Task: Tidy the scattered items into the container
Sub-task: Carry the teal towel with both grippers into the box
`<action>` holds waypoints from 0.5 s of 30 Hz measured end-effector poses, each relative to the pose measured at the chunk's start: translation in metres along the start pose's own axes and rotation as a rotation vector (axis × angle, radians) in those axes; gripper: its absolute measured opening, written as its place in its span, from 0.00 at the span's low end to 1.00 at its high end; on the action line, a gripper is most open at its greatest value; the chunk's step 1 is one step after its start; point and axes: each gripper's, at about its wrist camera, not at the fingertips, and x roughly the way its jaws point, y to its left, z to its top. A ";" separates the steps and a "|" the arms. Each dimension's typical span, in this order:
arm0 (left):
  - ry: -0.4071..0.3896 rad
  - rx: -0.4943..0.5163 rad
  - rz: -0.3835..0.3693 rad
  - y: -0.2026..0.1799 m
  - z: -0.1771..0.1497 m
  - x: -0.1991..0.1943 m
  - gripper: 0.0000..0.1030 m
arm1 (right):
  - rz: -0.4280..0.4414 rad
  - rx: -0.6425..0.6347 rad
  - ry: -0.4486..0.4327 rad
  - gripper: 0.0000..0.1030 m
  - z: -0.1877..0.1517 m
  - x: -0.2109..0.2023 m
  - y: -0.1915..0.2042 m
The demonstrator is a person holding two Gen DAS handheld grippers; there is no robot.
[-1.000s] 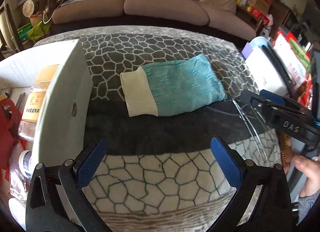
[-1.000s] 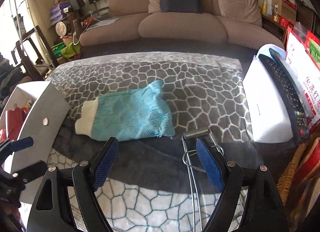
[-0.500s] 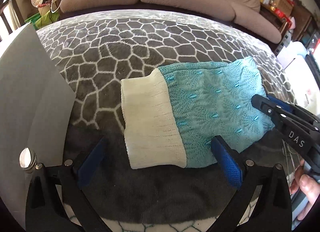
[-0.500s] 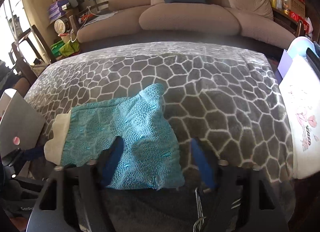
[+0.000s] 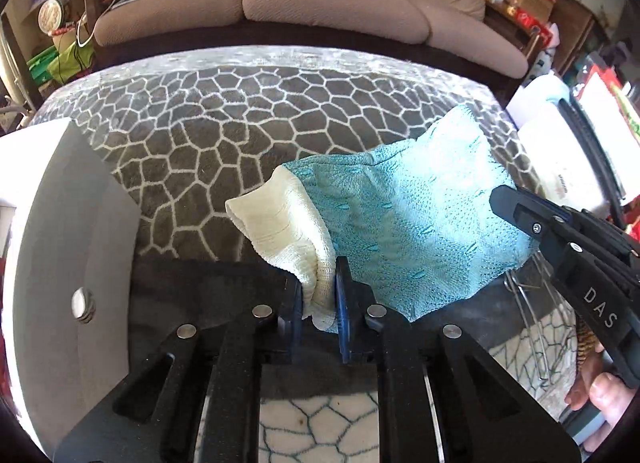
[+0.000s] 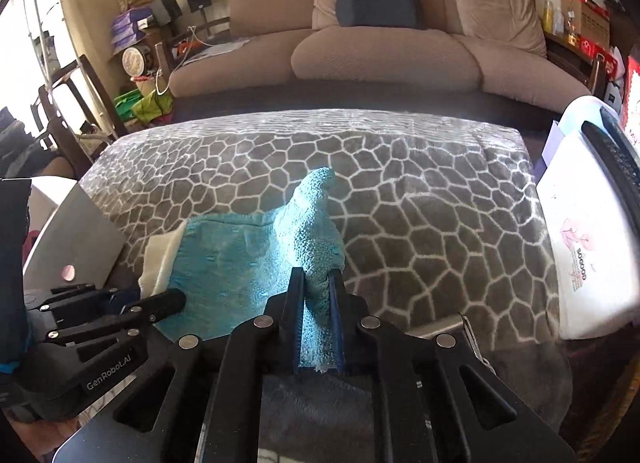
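Note:
A teal knitted cloth [image 5: 408, 223] with a cream cuff [image 5: 280, 219] lies on the grey patterned blanket [image 5: 208, 123]. My left gripper [image 5: 320, 295] is shut on the cream cuff end. My right gripper [image 6: 316, 303] is shut on the cloth's [image 6: 240, 263] teal end, which bunches up between its pads. The cloth is lifted at both ends. A white box [image 5: 52, 231], the container, stands at the left, its flap [image 6: 76, 235] also in the right wrist view.
A wire hanger [image 5: 536, 327] lies on the blanket under the right gripper. A white box with a black remote [image 6: 592, 223] sits at the right edge. A brown sofa [image 6: 360, 43] stands behind the table. Clutter lines both sides.
Both grippers moved onto the cloth and closed on it: the left on the cream cuff, the right on the teal end. The cloth is now bunched and raised.

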 end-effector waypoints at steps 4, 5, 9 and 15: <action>-0.040 0.002 -0.024 0.007 -0.005 -0.054 0.13 | 0.008 -0.022 -0.025 0.11 0.006 -0.038 0.014; -0.054 0.004 -0.024 0.010 -0.006 -0.069 0.13 | 0.009 -0.025 -0.031 0.11 0.008 -0.049 0.019; -0.091 0.006 -0.025 0.027 -0.012 -0.125 0.13 | 0.047 -0.028 -0.065 0.11 0.014 -0.093 0.045; -0.136 -0.015 0.003 0.078 -0.031 -0.198 0.13 | 0.097 -0.082 -0.098 0.11 0.017 -0.141 0.109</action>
